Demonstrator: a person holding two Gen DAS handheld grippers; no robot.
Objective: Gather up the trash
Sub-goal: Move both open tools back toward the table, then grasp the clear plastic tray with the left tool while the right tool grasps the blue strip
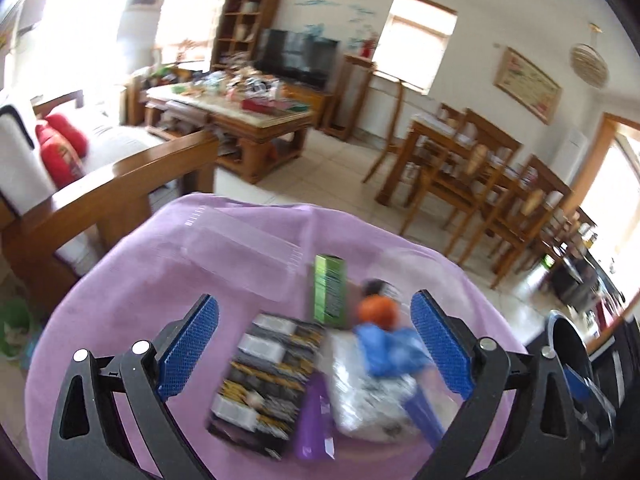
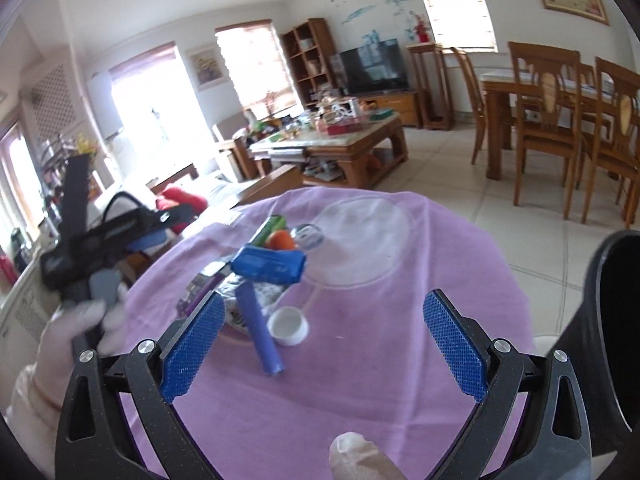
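- Right wrist view is showing a white cap (image 2: 289,326) at frame centre and a black bin (image 2: 614,320) at right edge; left view is blurring both.
- Trash pile (image 1: 320,360) is sitting mid-frame on the purple cloth (image 1: 140,280): blue packet (image 2: 269,266), purple tube (image 2: 258,330), green box (image 1: 329,290).
- Left gripper (image 1: 314,350) and right gripper (image 2: 324,342) are both spread wide, holding nothing.

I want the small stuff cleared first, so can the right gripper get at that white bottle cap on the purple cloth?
Probably yes. The right gripper is open, and the white cap lies on bare purple cloth just ahead of it. Only the purple tube lies close beside the cap.
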